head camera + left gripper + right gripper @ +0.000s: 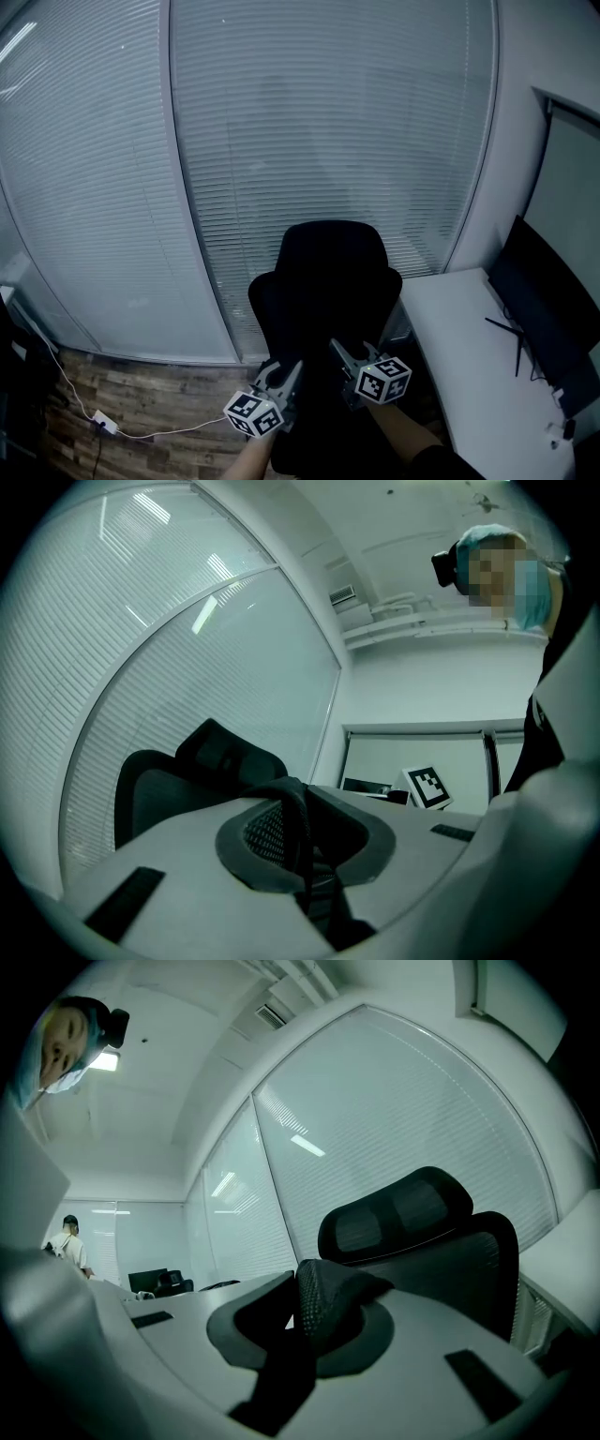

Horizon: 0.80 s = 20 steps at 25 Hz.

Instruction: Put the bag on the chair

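Note:
A black office chair [328, 281] stands in front of me against the blinds, its headrest and mesh back facing me. Both grippers hover low over its seat. My left gripper [284, 377] is shut on a black mesh strap of the bag [286, 822], pinched between its jaws, with the chair [178, 775] just beyond. My right gripper [343, 354] is shut on another black mesh part of the bag [328, 1297], with the chair's back [431, 1241] close behind. In the head view the bag's body is lost against the dark seat.
A white desk [464, 366] with a dark monitor [544, 300] runs along the right. A glass wall with blinds [328, 122] stands behind the chair. A white power strip and cable [103, 427] lie on the wood floor at left.

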Each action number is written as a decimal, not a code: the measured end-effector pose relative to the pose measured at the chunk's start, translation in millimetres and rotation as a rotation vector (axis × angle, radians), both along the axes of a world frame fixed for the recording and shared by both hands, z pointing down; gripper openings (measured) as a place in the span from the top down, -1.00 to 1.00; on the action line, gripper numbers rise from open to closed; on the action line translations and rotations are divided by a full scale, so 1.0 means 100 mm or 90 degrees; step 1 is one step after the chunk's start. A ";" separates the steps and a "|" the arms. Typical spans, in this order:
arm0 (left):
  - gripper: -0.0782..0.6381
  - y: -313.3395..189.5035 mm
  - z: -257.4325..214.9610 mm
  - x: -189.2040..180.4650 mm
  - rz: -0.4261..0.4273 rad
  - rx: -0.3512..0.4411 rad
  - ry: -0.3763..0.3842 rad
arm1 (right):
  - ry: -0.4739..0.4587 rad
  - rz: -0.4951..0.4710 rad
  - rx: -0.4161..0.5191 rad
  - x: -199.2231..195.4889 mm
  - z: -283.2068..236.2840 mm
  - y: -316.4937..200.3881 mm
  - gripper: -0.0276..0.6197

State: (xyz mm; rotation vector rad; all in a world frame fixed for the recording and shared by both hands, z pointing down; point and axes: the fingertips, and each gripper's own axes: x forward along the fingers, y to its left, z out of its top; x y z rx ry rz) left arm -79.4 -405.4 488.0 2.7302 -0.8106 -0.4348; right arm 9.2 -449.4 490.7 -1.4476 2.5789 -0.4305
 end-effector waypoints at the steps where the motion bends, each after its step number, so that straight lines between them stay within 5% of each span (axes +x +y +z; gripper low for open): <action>1: 0.66 -0.05 0.04 0.00 0.001 -0.006 -0.003 | -0.001 0.003 -0.005 0.00 0.04 -0.04 0.72; 20: 0.65 -0.66 0.68 0.05 0.003 -0.058 -0.074 | 0.036 0.037 -0.071 0.06 0.79 -0.54 0.72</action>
